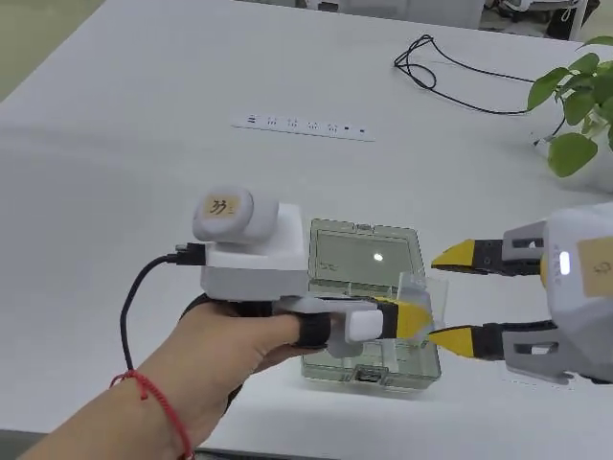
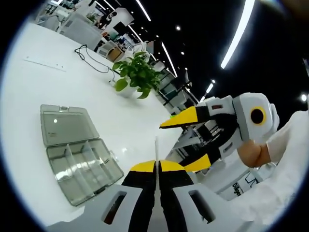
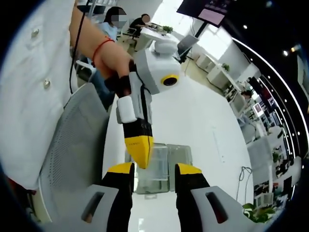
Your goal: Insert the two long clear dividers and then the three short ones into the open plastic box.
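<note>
Stretching beneath both claws, the white table (image 1: 144, 163) carries the open plastic box (image 2: 89, 191). The box lies just below the left claw's tips and ahead of the right claw, with its lid (image 2: 65, 123) folded back flat on the far side.

In the left gripper view, clear walls already divide the base into several cells, so part of the job looks done. I cannot count how many pieces are seated, or tell whether both long ones are among them.

The left claw (image 1: 410, 318) is pressed together on a clear divider (image 1: 422, 290). It pinches the sheet by one edge so that it sticks out past the yellow tips, above the end of the box nearest the right claw and not yet in a slot. The sheet looks small, so it is probably one of the short ones.

The right claw (image 1: 436, 297) is spread wide and empty. Its tips sit on either side of that sheet, and as far as I can tell they do not touch it.

By my reckoning, what remains is to seat this piece and any others not yet in.
</note>
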